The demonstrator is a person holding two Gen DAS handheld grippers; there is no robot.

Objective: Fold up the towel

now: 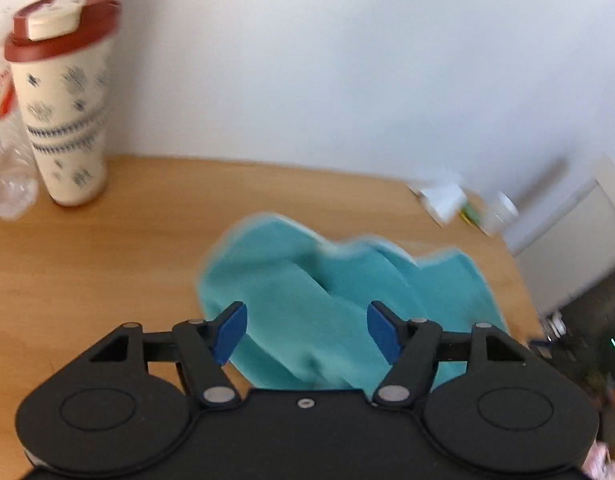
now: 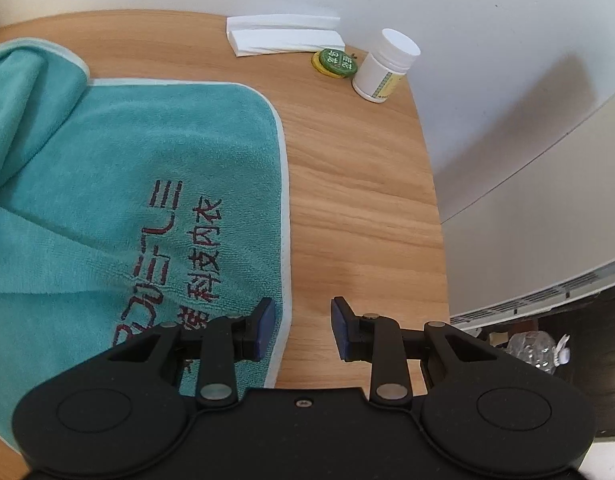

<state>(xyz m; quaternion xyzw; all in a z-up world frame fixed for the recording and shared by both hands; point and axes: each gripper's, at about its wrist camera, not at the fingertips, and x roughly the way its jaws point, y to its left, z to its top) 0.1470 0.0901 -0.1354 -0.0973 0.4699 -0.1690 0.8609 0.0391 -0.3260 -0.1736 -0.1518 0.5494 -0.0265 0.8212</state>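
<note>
The teal towel point(image 2: 119, 200) lies on the wooden worktop point(image 2: 355, 200), rumpled at its far side. The right gripper point(image 2: 302, 326) hovers over the towel's right edge, jaws apart and empty. The left gripper point(image 1: 306, 330) is above the bunched towel point(image 1: 327, 304), also spread wide, holding nothing.

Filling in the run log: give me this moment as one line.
task: fold towel | left gripper: open above bunched towel | right gripper: open over towel's right edge | nothing gripped | table
</note>
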